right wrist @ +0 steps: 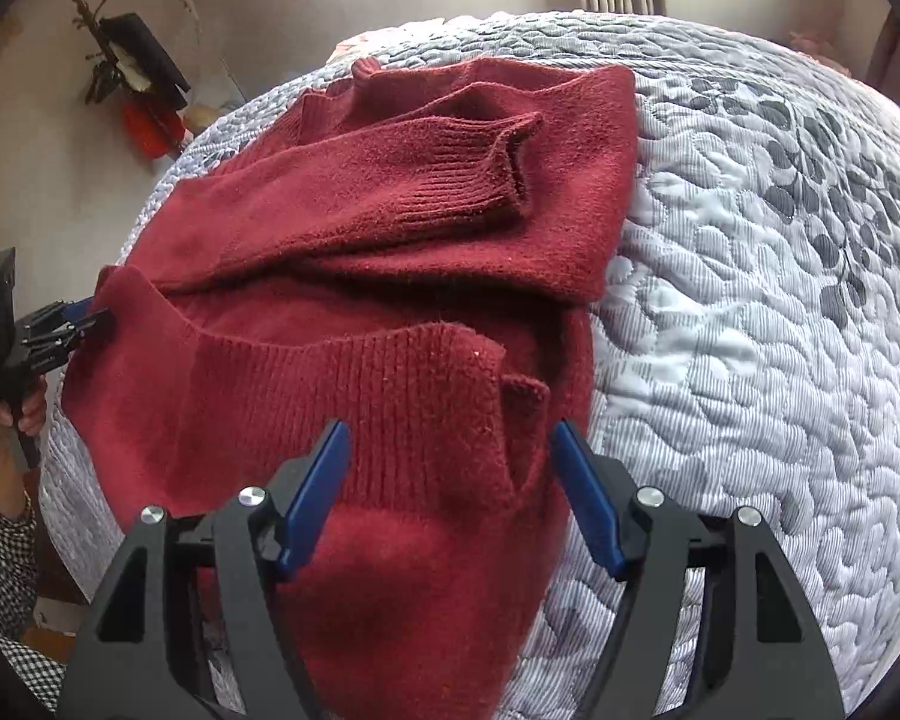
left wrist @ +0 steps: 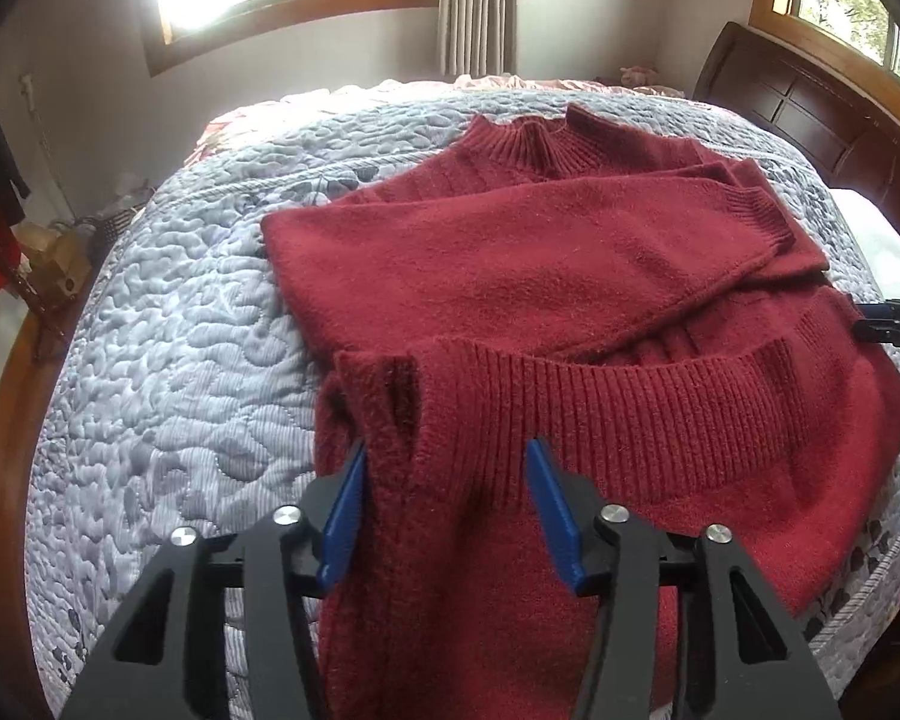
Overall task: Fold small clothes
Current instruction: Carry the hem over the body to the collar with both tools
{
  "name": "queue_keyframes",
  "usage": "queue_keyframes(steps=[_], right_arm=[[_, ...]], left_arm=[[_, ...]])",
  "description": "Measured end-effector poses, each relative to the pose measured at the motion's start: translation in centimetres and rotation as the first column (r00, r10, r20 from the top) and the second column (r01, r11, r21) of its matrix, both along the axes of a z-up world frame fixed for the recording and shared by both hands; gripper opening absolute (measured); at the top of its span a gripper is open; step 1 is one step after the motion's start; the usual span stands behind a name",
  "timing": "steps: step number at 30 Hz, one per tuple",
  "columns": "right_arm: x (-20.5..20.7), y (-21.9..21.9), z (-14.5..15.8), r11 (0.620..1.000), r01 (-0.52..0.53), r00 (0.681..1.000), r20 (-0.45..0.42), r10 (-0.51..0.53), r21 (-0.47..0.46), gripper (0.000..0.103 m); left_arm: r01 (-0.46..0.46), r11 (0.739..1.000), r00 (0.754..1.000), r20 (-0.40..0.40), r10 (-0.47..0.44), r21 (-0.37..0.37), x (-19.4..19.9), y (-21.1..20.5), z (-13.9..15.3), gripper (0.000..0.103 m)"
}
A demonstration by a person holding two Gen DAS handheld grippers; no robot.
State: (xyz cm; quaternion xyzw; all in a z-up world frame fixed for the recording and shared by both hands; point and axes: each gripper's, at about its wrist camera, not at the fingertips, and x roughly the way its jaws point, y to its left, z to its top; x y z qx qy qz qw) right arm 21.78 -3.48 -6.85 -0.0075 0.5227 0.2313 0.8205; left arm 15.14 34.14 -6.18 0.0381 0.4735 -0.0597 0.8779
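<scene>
The left hand-held gripper (left wrist: pixel 447 516) is nearest, its blue pads spread wide on either side of the near left corner of the red sweater (left wrist: pixel 510 276); the cloth lies between them but is not pinched. The right hand-held gripper (right wrist: pixel 450 498) stands the same way, wide apart, around the near right corner of the ribbed hem (right wrist: pixel 354 372). The hem is turned up a little toward the far side. The sweater lies on the quilted bed cover (left wrist: pixel 168 330), with both sleeves crossed over the body, one cuff (right wrist: pixel 480 174) on top, and the collar (left wrist: pixel 534 138) at the far end.

I judge the step is to fold the near half over the far half. To do it well, both grippers should close on both layers at the corners, lift together at the same height, and carry the hem toward the collar without disturbing the sleeves.
</scene>
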Motion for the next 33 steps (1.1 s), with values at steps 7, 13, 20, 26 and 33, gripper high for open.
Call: queue_keyframes(steps=[7,13,20,26,33], right_arm=[[-1.4,1.5,0.2,0.994,-0.075,0.994,0.080,0.080,-0.074,0.010],[-1.6,0.7,0.9,0.996,-0.071,0.994,0.082,0.074,-0.045,0.010],[-0.2,0.5,-1.3,0.999,-0.031,0.999,0.005,0.032,-0.037,0.030],[-0.6,0.1,-1.0,0.999,-0.035,0.999,-0.004,0.035,0.027,0.008],[-2.4,-1.0,2.9,0.993,-0.047,0.995,0.093,0.037,0.112,0.007]], left_arm=[[-0.037,0.999,0.999,0.026,0.036,0.005,-1.0,0.2,0.0,0.012],[-0.010,1.000,0.998,0.068,0.011,-0.014,-2.2,-0.1,0.8,0.011],[-0.037,0.999,0.999,0.000,0.037,-0.003,-0.3,0.4,-1.4,0.043],[-0.032,0.998,0.999,-0.027,0.030,-0.051,0.1,0.5,-2.0,0.024],[-0.032,0.987,0.999,0.038,0.038,-0.158,-1.0,1.0,0.7,0.013]])
